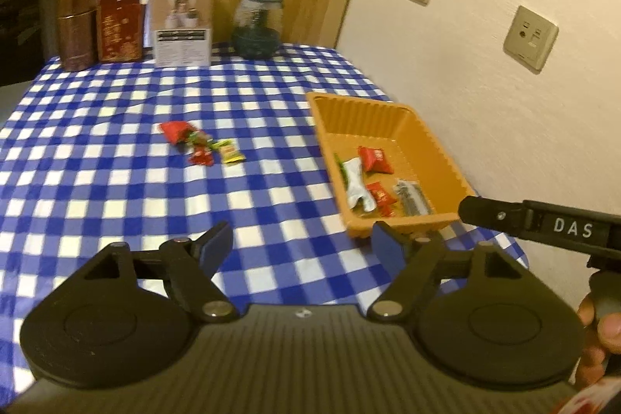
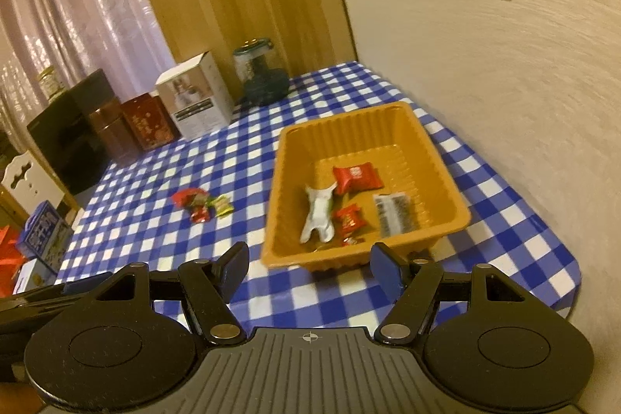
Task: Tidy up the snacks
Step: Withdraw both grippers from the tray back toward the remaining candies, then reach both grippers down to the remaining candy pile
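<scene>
Both claws, left claw (image 1: 300,243) and right claw (image 2: 308,264), hang spread and empty. Loose wrapped snacks (image 1: 202,144) lie mid-frame on the checked table (image 1: 116,142), apparently awaiting the orange ribbed plastic tray (image 2: 279,177) centre-right.

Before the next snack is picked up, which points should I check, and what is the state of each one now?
1. Left gripper open and holding nothing: ok.
2. Right gripper open and holding nothing: ok.
3. Small pile of loose wrapped snacks on the blue-and-white checked tablecloth, unobstructed: ok.
4. Orange ribbed plastic tray has free room at its far end: ok.
5. Number of snacks in the pile: cannot tell.
</scene>
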{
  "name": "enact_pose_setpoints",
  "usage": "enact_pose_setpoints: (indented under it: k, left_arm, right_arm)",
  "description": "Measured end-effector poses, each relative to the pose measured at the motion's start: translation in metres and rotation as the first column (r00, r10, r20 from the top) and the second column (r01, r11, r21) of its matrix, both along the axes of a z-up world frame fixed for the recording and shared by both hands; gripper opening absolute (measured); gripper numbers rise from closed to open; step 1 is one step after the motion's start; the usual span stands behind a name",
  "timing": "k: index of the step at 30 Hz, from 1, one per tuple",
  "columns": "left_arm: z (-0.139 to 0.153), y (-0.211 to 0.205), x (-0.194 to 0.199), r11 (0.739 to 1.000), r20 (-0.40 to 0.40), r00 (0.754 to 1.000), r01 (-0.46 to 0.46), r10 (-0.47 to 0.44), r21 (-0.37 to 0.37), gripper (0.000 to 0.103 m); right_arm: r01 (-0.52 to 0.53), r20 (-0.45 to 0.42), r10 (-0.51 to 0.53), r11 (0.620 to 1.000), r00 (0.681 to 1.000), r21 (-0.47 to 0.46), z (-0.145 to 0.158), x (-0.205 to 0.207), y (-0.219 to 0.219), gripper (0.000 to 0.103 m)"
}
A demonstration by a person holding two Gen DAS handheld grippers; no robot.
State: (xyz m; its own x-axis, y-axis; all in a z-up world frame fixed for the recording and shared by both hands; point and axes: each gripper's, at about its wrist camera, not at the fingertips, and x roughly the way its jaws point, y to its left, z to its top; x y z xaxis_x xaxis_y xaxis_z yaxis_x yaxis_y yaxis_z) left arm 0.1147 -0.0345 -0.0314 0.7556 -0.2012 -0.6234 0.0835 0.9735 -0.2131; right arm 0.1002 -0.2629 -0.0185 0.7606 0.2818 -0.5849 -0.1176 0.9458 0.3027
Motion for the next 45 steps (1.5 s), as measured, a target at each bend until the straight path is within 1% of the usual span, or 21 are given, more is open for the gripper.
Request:
enact_pose_setpoints:
  k: [2, 7, 11, 20, 27, 36, 40, 45]
  left_arm:
    - [0.0, 0.011, -0.008, 1.0, -0.003, 1.0, -0.021, 0.021, 0.003, 0.078]
    - [0.001, 0.037, -0.024, 0.997, -0.004, 0.997, -0.075, 0.075, 0.021, 0.084]
    - [0.002, 0.055, -0.034, 0.994, -0.004, 0.994, -0.111, 0.111, 0.02, 0.088]
    - [0.011, 0.082, -0.047, 0.987, 0.008, 0.988, -0.157, 0.157, 0.014, 0.089]
    - [0.015, 0.091, -0.05, 0.984, 0.018, 0.984, -0.175, 0.175, 0.019, 0.089]
    - [0.01, 0.099, -0.047, 0.981, 0.01, 0.981, -0.193, 0.193, 0.013, 0.089]
    - [0.008, 0.102, -0.04, 0.983, 0.012, 0.984, -0.18, 0.179, 0.028, 0.089]
    - [0.011, 0.107, -0.026, 0.987, 0.033, 0.987, -0.157, 0.155, 0.048, 0.089]
  right_arm:
    - [-0.008, -0.003, 0.008, 1.0, 1.0, -0.001, 0.0, -0.005, 0.006, 0.069]
    - [-0.028, -0.006, 0.028, 1.0, 1.0, -0.001, 0.0, -0.012, 0.019, 0.069]
    - [-0.05, -0.01, 0.05, 0.999, 0.999, -0.005, -0.001, -0.018, 0.03, 0.07]
    - [-0.101, -0.008, 0.1, 0.995, 0.995, -0.02, 0.0, -0.026, 0.052, 0.07]
    - [-0.123, 0.003, 0.123, 0.992, 0.992, -0.025, 0.003, -0.026, 0.063, 0.07]
    - [-0.14, 0.003, 0.14, 0.99, 0.99, -0.029, 0.0, -0.022, 0.071, 0.07]
    - [-0.151, 0.009, 0.152, 0.988, 0.988, -0.031, -0.002, -0.018, 0.075, 0.07]
    - [-0.169, 0.02, 0.17, 0.985, 0.985, -0.039, -0.004, -0.007, 0.084, 0.07]
